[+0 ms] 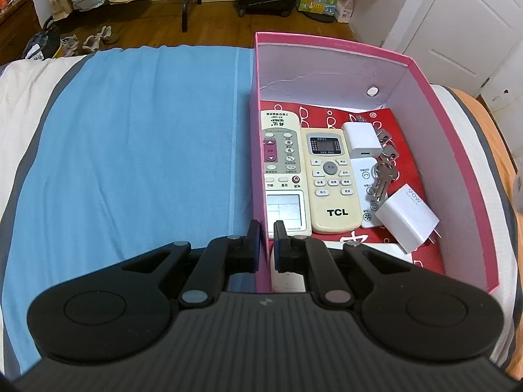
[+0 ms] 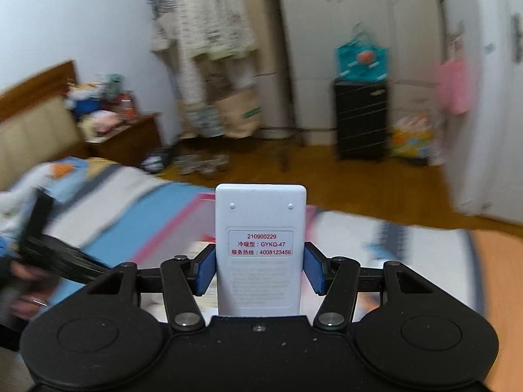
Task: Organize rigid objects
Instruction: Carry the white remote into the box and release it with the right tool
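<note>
**So: one remote up in the air, the rest lying in the pink box**

Left wrist view first. The left gripper (image 1: 265, 228) has its fingers pinched on the near left wall of the pink box (image 1: 457, 150), one finger outside, one inside. The box sits on the blue sheet (image 1: 130, 147) of the bed. Inside, on a red patterned liner, a white remote (image 1: 283, 170) lies against the left wall with its long axis running away from the camera, screen end nearest. Just beside it, parallel, is the cream TCL remote (image 1: 330, 179), screen end far. Right of that lies a smaller white remote (image 1: 367, 192), partly under a bunch of keys (image 1: 384, 170). A small white charger (image 1: 361, 138) sits at its far end, and a bigger white charger (image 1: 407, 217) marked 90W lies tilted near the right wall, prongs pointing toward the near right.

Right wrist view now, pretty motion-blurred. The right gripper (image 2: 260, 266) is clamped on a white remote, back side up (image 2: 260, 245), blue pads pressing its long edges. It's held above the bed, long axis pointing straight ahead along the fingers, label facing the camera. Pink of the box smears behind it.
</note>
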